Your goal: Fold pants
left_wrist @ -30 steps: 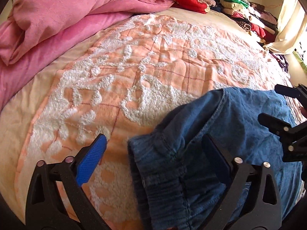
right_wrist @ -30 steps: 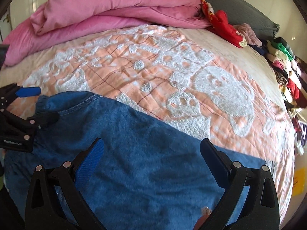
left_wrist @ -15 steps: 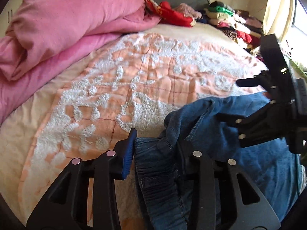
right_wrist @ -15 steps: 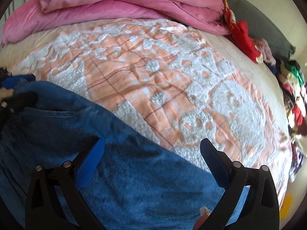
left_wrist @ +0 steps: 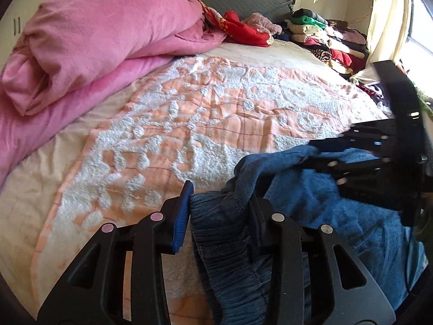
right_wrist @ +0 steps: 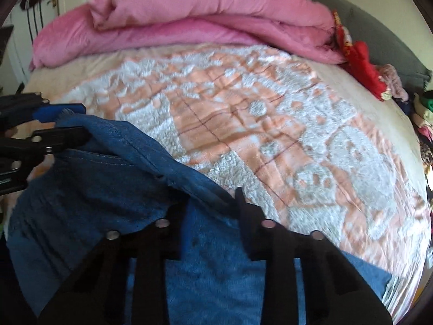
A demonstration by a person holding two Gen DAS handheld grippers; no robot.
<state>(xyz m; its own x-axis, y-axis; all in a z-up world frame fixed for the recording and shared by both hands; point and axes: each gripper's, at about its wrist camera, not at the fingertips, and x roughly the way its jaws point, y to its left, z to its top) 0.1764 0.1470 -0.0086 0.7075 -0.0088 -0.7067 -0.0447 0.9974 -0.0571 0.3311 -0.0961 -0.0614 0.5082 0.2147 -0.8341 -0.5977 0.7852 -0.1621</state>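
My left gripper (left_wrist: 219, 205) has just closed on the elastic waistband of the pants (left_wrist: 324, 216), bunched between its jaws. My right gripper (right_wrist: 209, 203) has now pinched the upper edge too, so both corners are secured to lift and fold across the bedspread (right_wrist: 270, 124).

Pants (left_wrist: 319, 205): mid-blue denim w/ darker blue gathered waistband and tonal stitching. Bedspread (left_wrist: 216, 113): peach-orange w/ raised white fluffy motifs and thin dark-red grid lines; cream border. Duvet (left_wrist: 89, 40): solid pink, rolled. Headboard (left_wrist: 243, 0): grey, quilted. Red cloth (left_wrist: 243, 29) w/ yellowish print beside it. Clothes pile (left_wrist: 324, 40): mixed green, cream, black, red, striped. Left gripper (left_wrist: 219, 208): black frame, fingers w/ blue pads. Right gripper (right_wrist: 208, 211): black. Curtain (left_wrist: 387, 13): pale cream.
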